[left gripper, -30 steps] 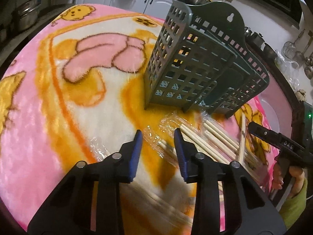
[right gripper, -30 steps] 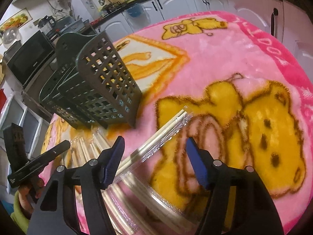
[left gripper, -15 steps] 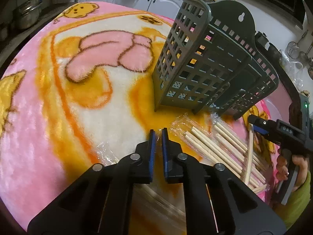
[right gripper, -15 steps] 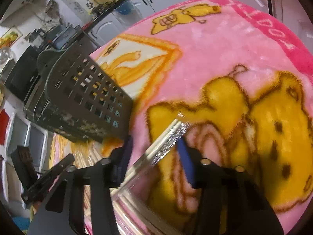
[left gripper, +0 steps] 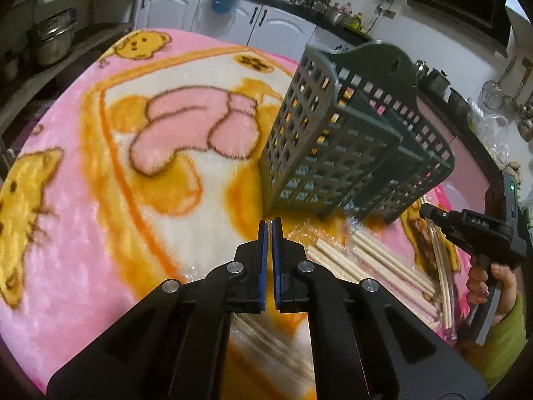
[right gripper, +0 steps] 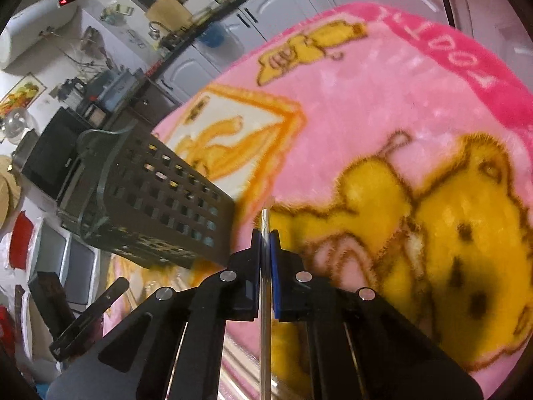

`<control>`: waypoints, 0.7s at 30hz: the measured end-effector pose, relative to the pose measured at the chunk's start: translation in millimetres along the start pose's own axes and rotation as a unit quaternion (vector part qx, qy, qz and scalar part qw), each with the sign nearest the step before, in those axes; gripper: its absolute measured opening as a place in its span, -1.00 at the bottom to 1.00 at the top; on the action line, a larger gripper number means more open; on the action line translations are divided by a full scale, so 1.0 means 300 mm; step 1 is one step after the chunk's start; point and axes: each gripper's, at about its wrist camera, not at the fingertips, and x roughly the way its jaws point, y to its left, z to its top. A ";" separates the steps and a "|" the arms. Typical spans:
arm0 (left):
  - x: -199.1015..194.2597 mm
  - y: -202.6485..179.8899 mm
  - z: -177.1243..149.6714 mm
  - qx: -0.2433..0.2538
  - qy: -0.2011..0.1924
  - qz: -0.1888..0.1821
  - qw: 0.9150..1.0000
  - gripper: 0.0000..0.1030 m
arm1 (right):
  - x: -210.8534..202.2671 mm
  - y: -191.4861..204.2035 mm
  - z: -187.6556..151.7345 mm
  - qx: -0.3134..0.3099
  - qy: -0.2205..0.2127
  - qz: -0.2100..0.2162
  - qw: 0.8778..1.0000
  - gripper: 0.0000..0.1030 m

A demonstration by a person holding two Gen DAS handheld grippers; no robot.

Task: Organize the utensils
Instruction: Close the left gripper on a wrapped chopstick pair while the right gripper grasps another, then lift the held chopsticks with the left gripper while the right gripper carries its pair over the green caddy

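A dark grey slotted utensil caddy (left gripper: pixel 349 153) (right gripper: pixel 150 200) stands upright on the pink bear blanket (left gripper: pixel 133 173). In front of it lie several pale wooden chopsticks (left gripper: pixel 366 263) in clear plastic wrappers. My left gripper (left gripper: pixel 269 226) is shut just short of the caddy's base. Crinkled clear film (left gripper: pixel 263 336) lies under it, and I see nothing between its pads. My right gripper (right gripper: pixel 265 233) (left gripper: pixel 426 211) is shut on a thin wrapped chopstick pack (right gripper: pixel 265 300), which runs lengthwise between the pads and sticks out past the tips. A hand in a green sleeve (left gripper: pixel 499 320) holds it.
White kitchen cabinets (left gripper: pixel 233 20) and a cluttered counter run behind the table. Metal pots (left gripper: pixel 50 40) sit on a shelf at far left. A black microwave (right gripper: pixel 50 156) stands behind the caddy. Open blanket (right gripper: pixel 383 116) stretches left of and beyond the caddy.
Both grippers went from open to shut. The right one closed on the wrapped chopstick pack and rolled with it. The left one closed by the film near the caddy.
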 end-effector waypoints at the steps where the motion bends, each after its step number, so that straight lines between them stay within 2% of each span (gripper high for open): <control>1: -0.007 -0.002 0.005 0.000 -0.003 0.000 1.000 -0.98 | -0.014 0.008 0.004 -0.004 -0.004 0.001 1.000 -0.89; 14: -0.151 -0.012 0.090 0.010 -0.059 0.006 0.998 -0.99 | -0.211 0.158 0.027 -0.087 -0.085 0.001 0.993 -0.89; 21: -0.229 -0.035 0.128 0.017 -0.090 0.004 0.996 -0.99 | -0.272 0.223 0.032 -0.119 -0.109 0.009 0.987 -0.89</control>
